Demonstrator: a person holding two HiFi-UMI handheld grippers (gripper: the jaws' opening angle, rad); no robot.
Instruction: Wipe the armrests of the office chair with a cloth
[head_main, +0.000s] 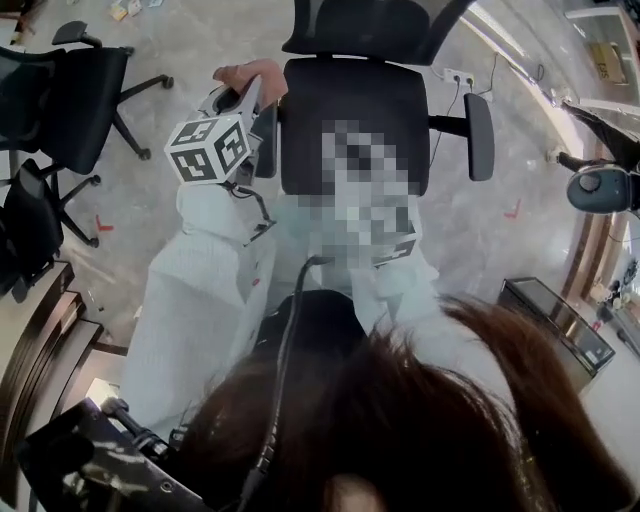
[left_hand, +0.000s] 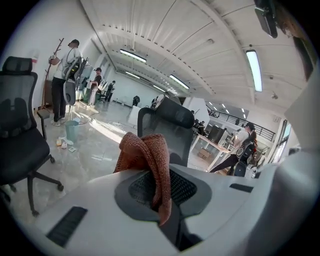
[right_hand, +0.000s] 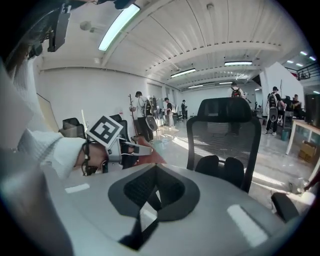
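The black office chair (head_main: 355, 120) stands in front of me, with its left armrest (head_main: 266, 142) and right armrest (head_main: 480, 136) in the head view. My left gripper (head_main: 240, 100) is shut on a reddish-brown knitted cloth (head_main: 250, 73). It holds the cloth just above the far end of the left armrest. In the left gripper view the cloth (left_hand: 147, 157) bunches up out of the closed jaws. My right gripper (right_hand: 155, 184) is shut with nothing in it. It is held back near my body and faces the chair's mesh backrest (right_hand: 224, 132) and the left gripper (right_hand: 107, 137).
Two more black office chairs (head_main: 75, 90) (head_main: 30, 225) stand at the left. A power strip (head_main: 458, 76) lies on the floor behind the chair. A dark box (head_main: 555, 322) sits at the right and a desk edge (head_main: 40, 330) at the lower left. People stand far off (left_hand: 65, 80).
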